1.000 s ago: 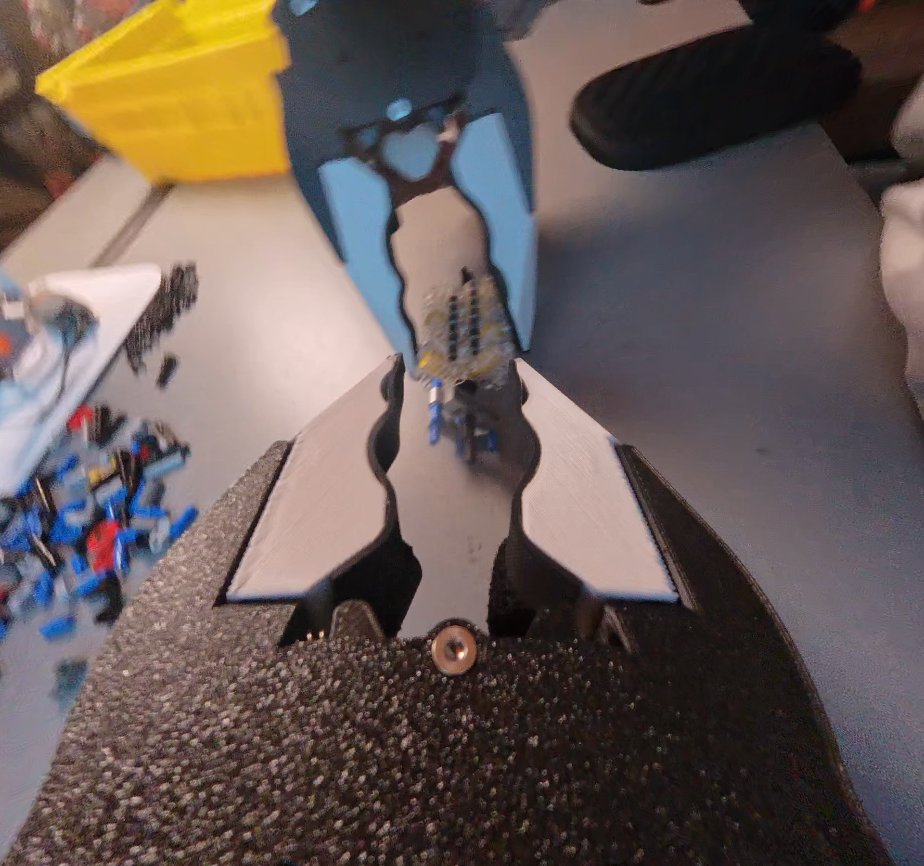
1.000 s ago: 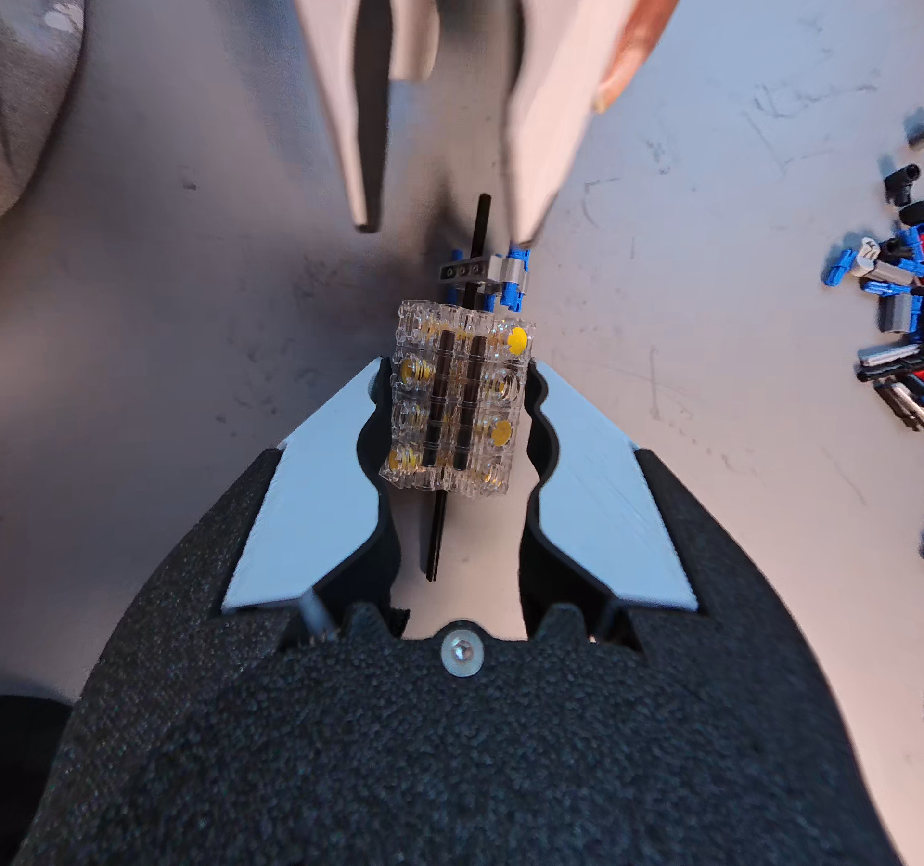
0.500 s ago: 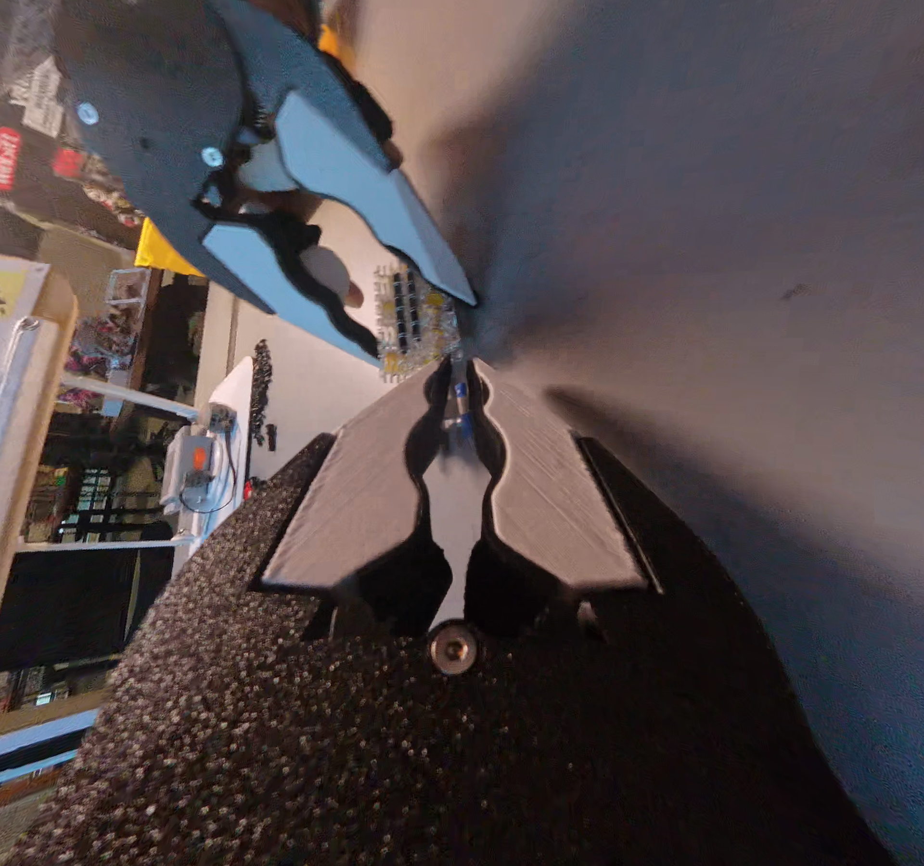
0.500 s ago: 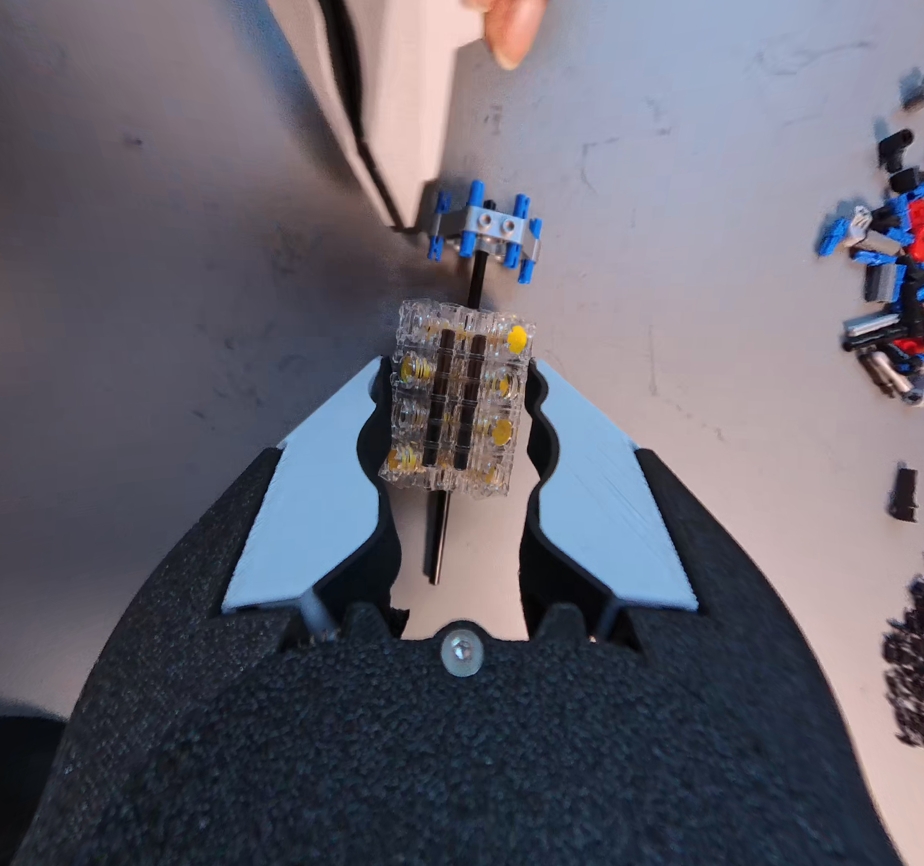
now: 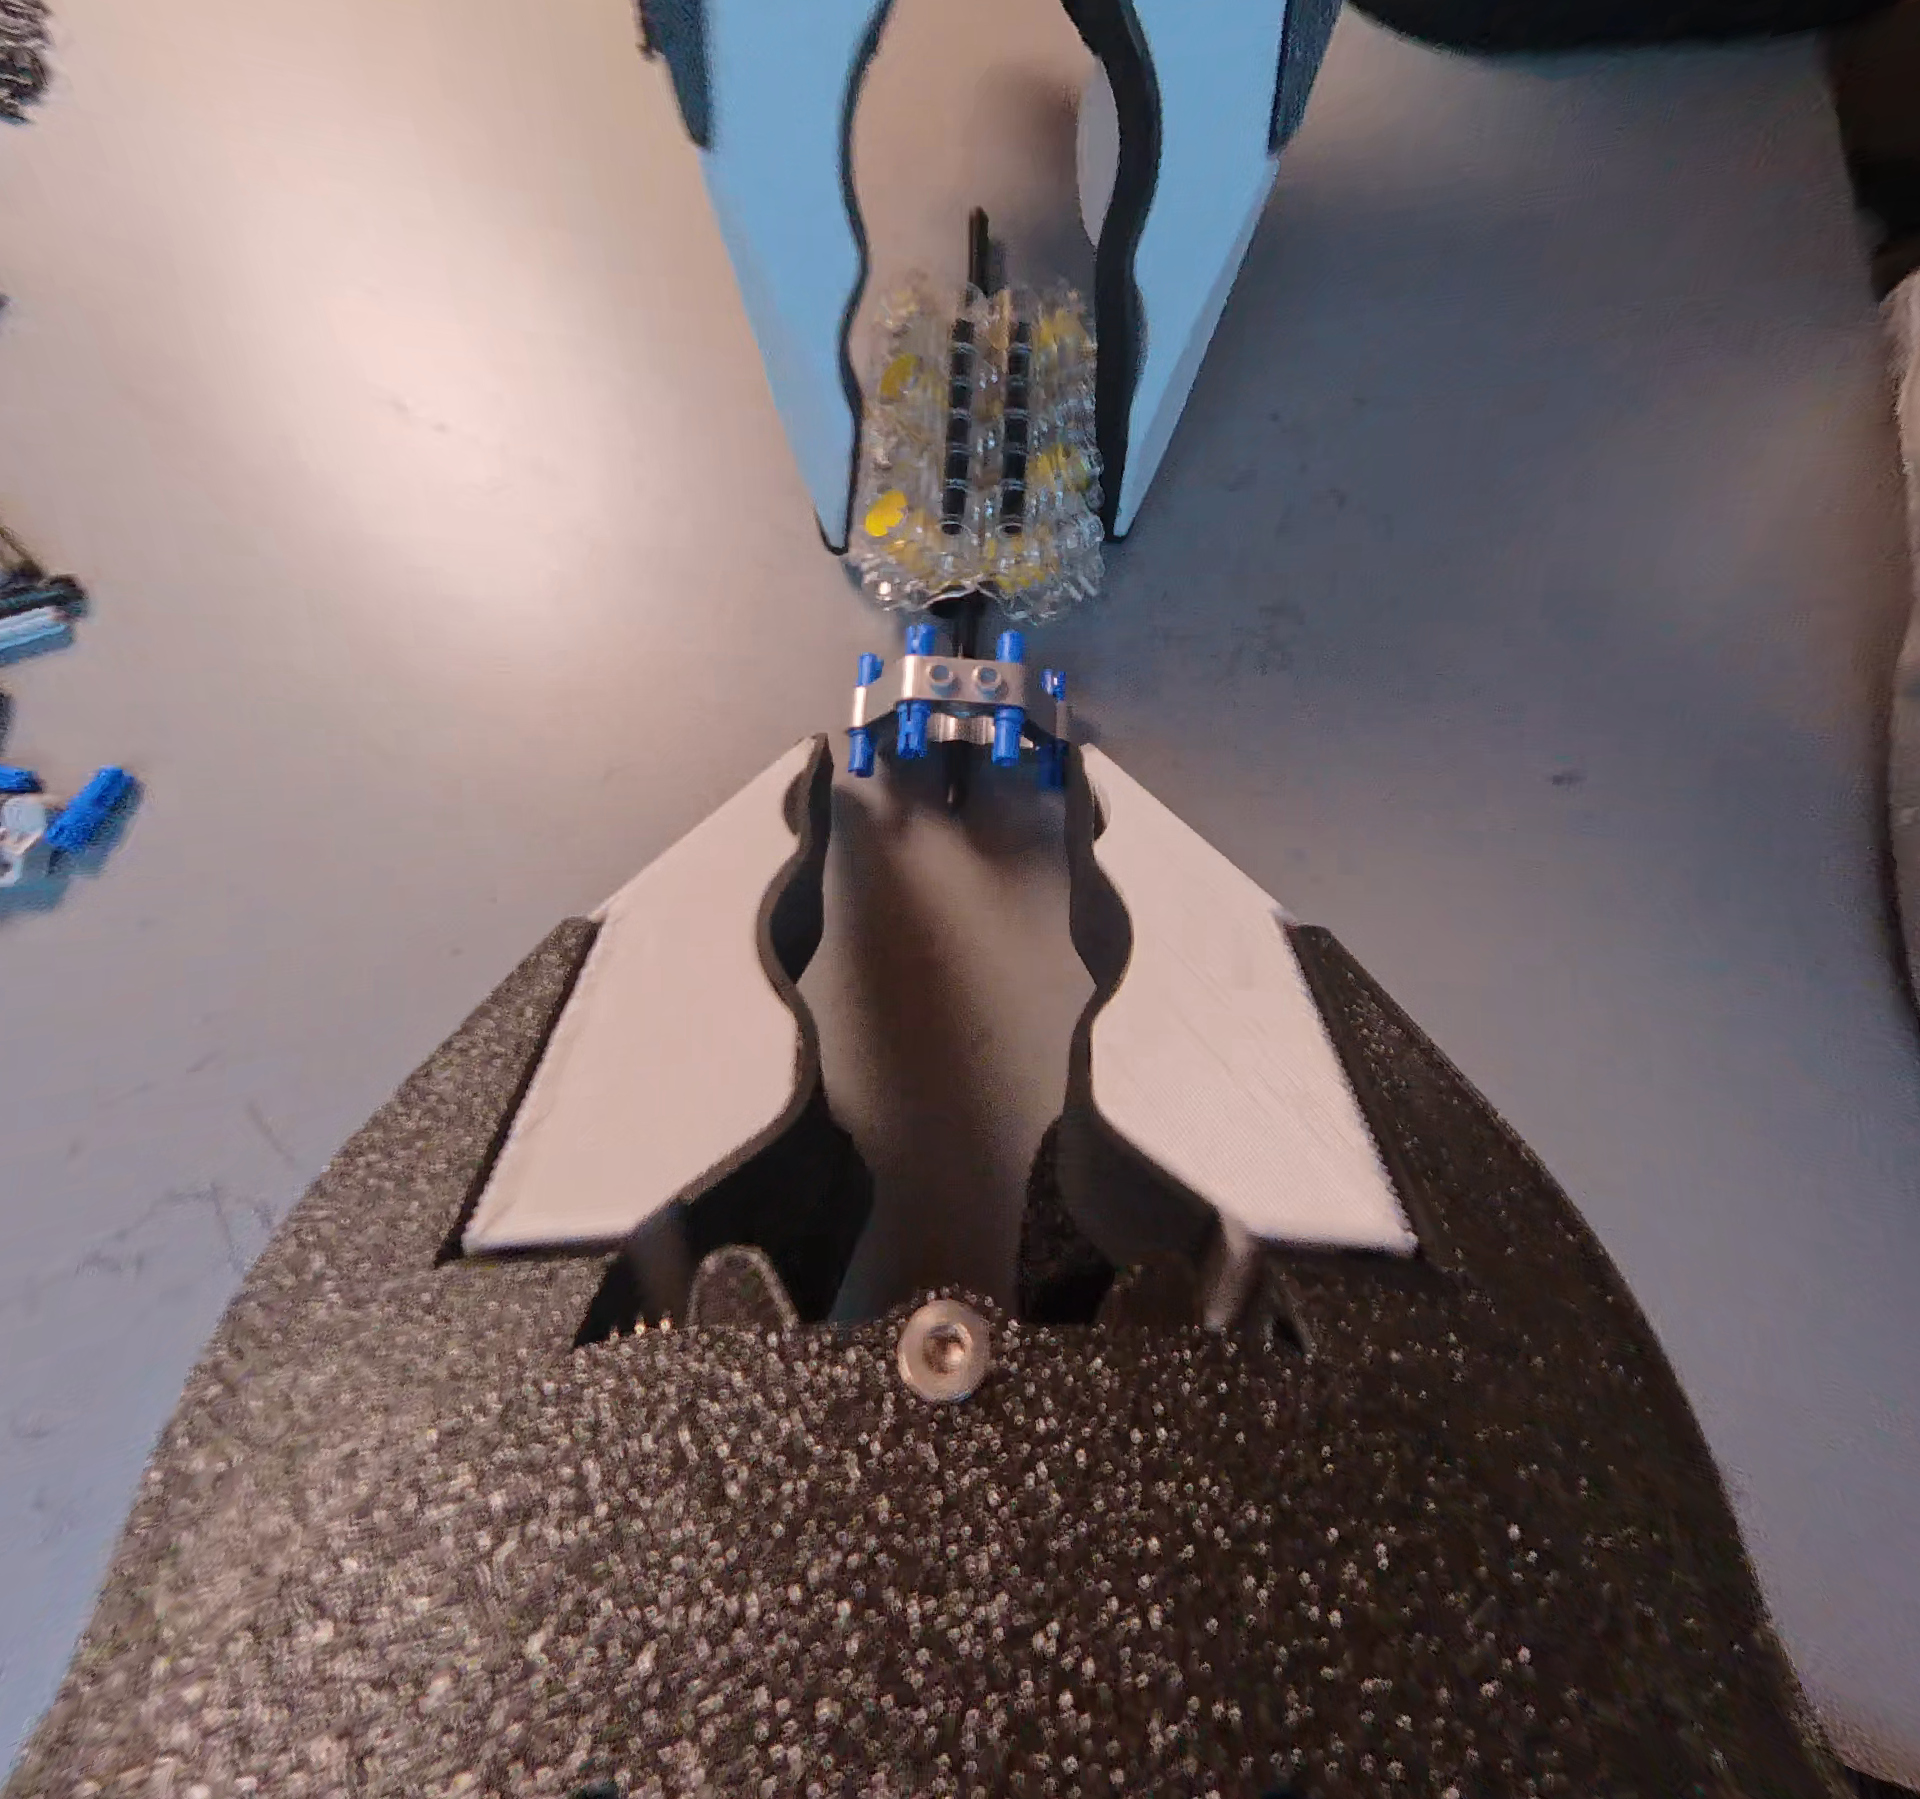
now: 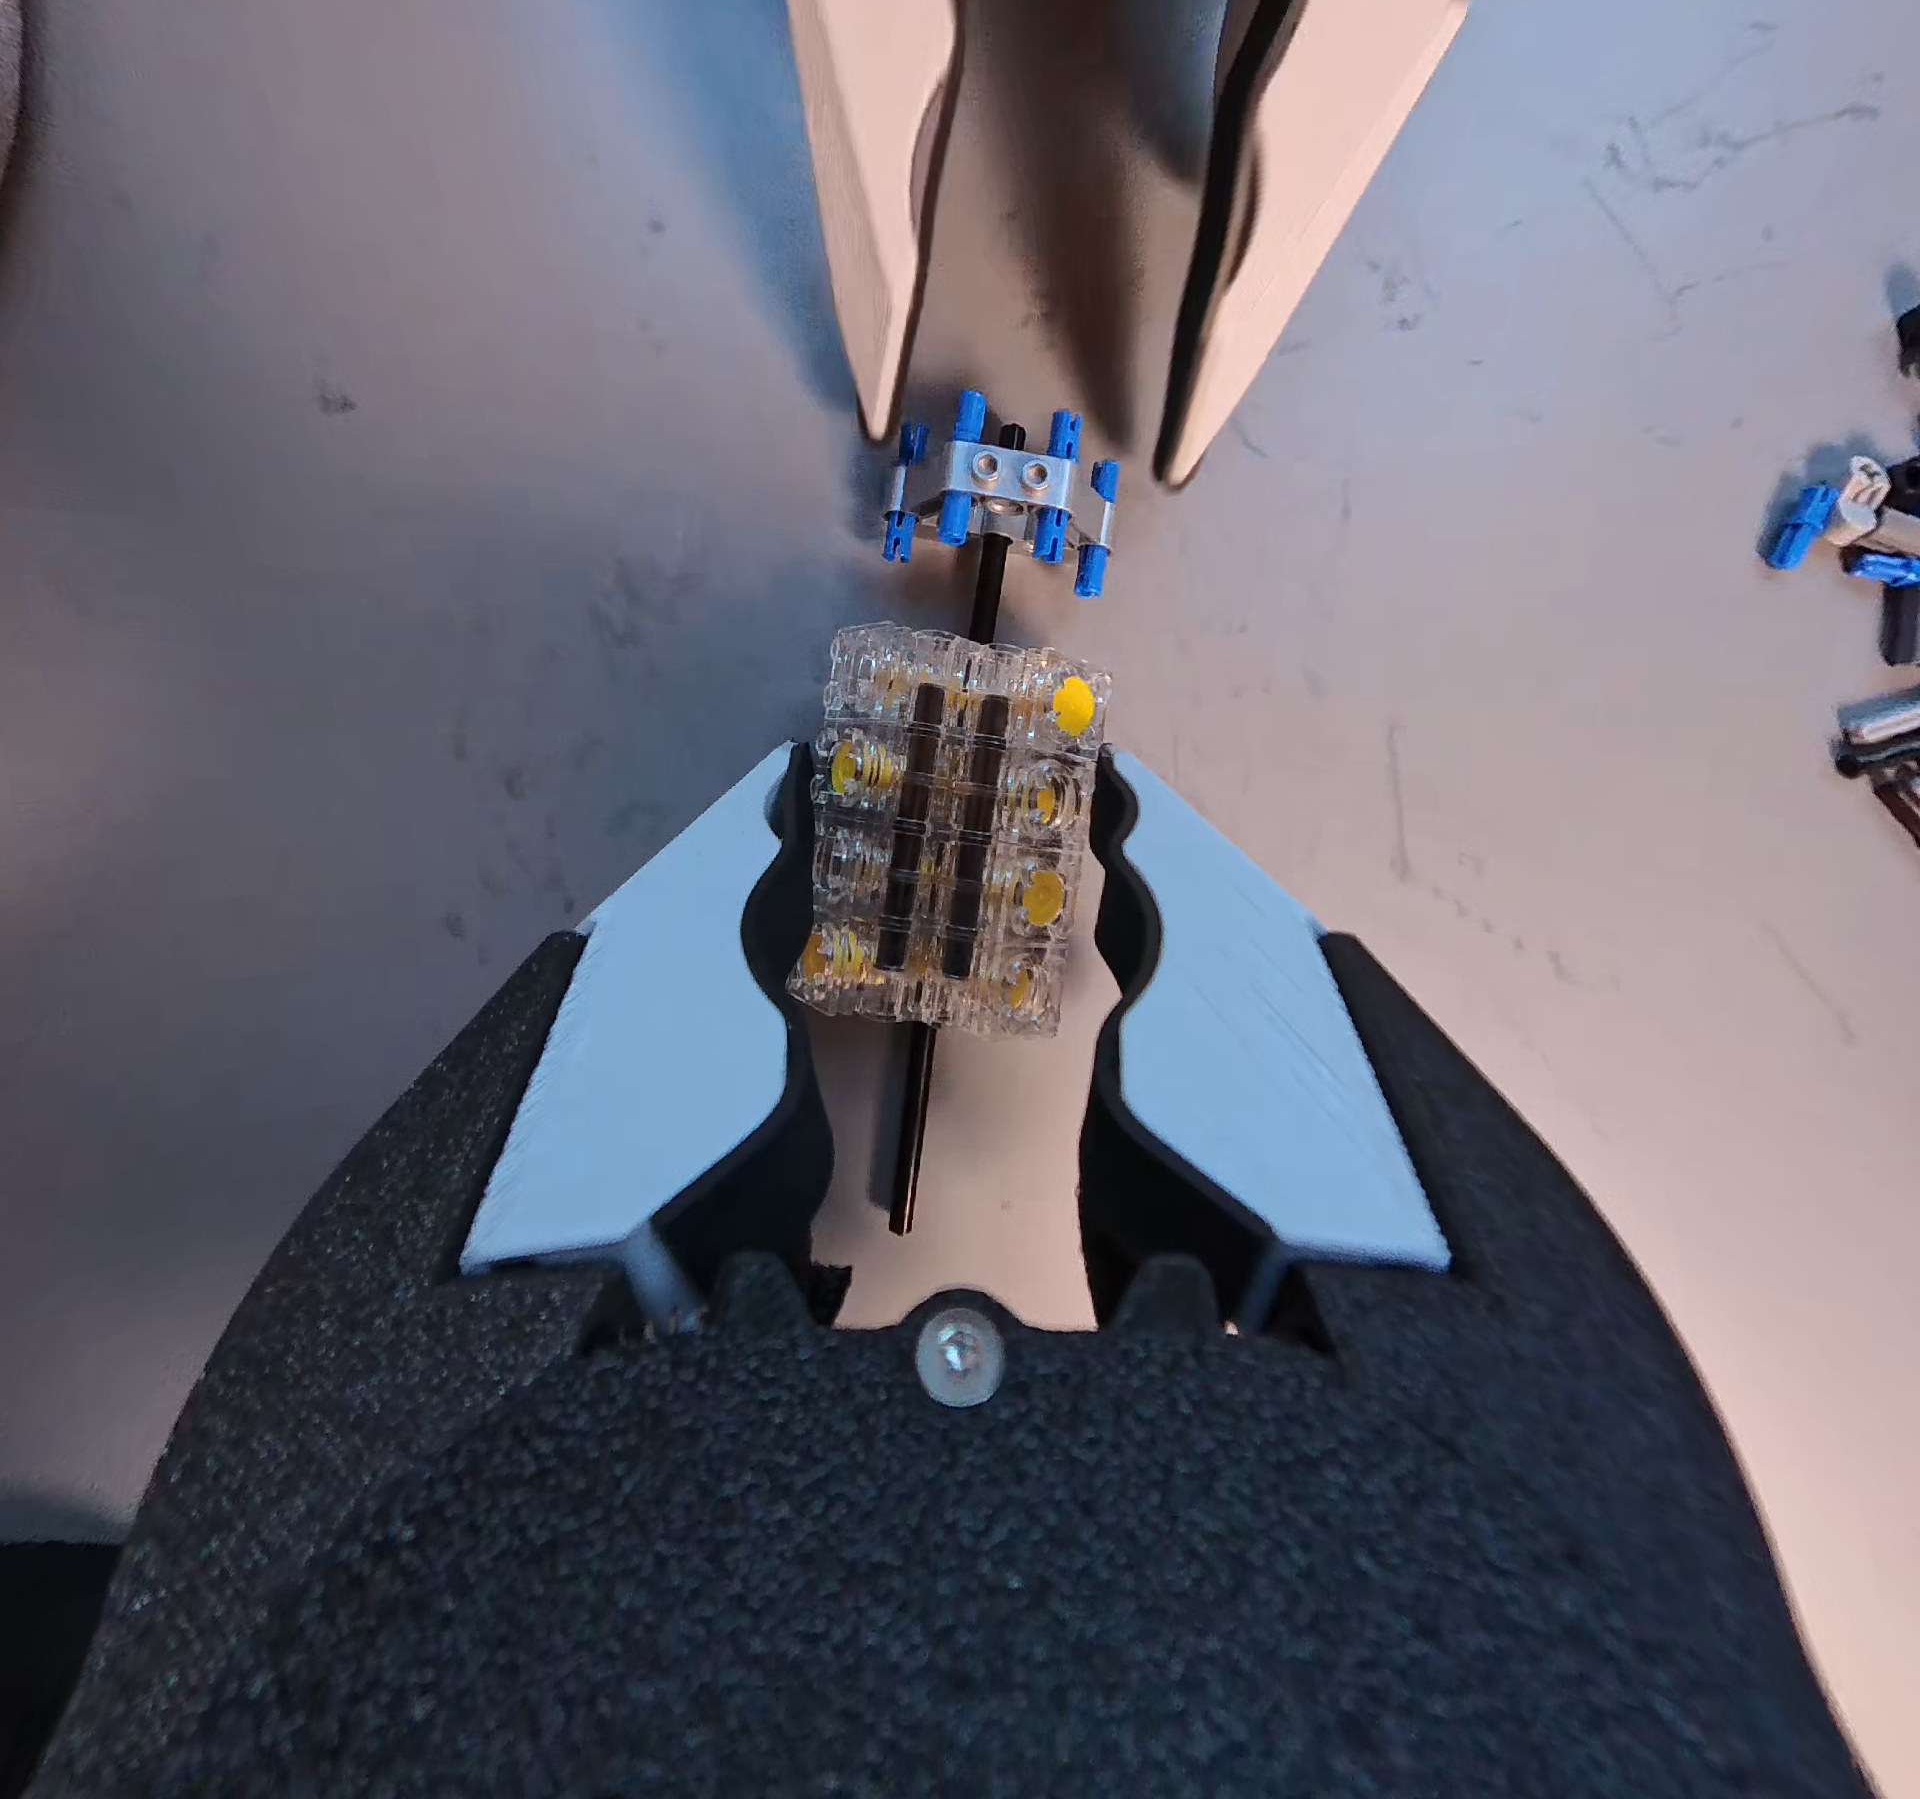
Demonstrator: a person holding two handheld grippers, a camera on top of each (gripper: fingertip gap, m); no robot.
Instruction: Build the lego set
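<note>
The block (image 6: 951, 830) looks clear glossy plastic with yellow studs and dark rods inside; a thin matt black axle (image 6: 914, 1126) runs through it. The hub (image 6: 1003, 492) is grey plastic with shiny blue pins. Both gripper bodies are rough, grainy black, their fingers (image 5: 686, 1011) matt pale plastic with fine ridges. The table (image 6: 416, 399) is smooth, scuffed grey.

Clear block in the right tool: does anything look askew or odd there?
Yes. The clear block sits slightly rotated between the right tool fingers, not square to them. The black axle through it leans the same way. The grey-and-blue connector on its far end looks intact, between the open left tool's tips.
</note>
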